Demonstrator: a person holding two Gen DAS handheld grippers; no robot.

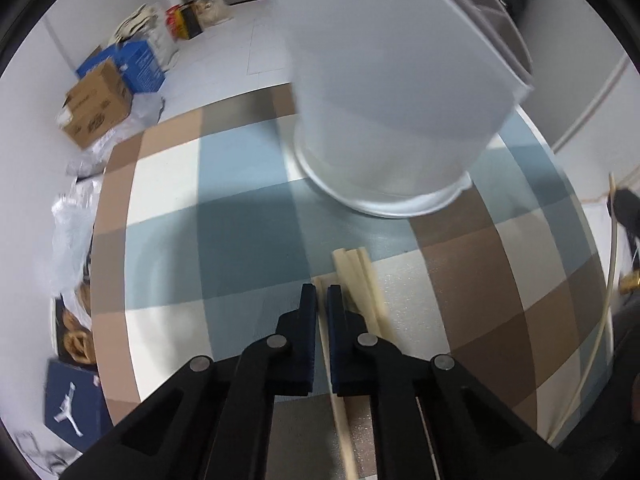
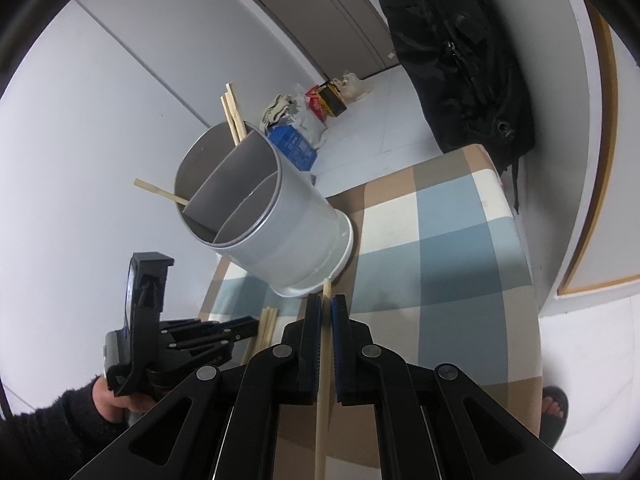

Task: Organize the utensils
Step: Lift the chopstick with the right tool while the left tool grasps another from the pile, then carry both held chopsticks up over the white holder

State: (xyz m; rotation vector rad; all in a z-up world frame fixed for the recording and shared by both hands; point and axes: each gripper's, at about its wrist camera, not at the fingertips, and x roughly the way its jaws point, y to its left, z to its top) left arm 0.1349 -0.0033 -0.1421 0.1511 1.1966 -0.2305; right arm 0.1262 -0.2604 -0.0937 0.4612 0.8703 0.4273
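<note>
A grey round utensil holder with inner dividers stands on the checked table. In the right wrist view, several wooden chopsticks stick out of its far compartment and one leans out to the left. My left gripper points down at the table, shut on a single chopstick. Loose chopsticks lie just right of it. My right gripper is shut on another chopstick, whose tip sits near the holder's base.
A checked cloth covers the table. Cardboard and blue boxes and plastic bags sit on the floor to the left. A black coat hangs at the table's far end. A sandalled foot stands at the right.
</note>
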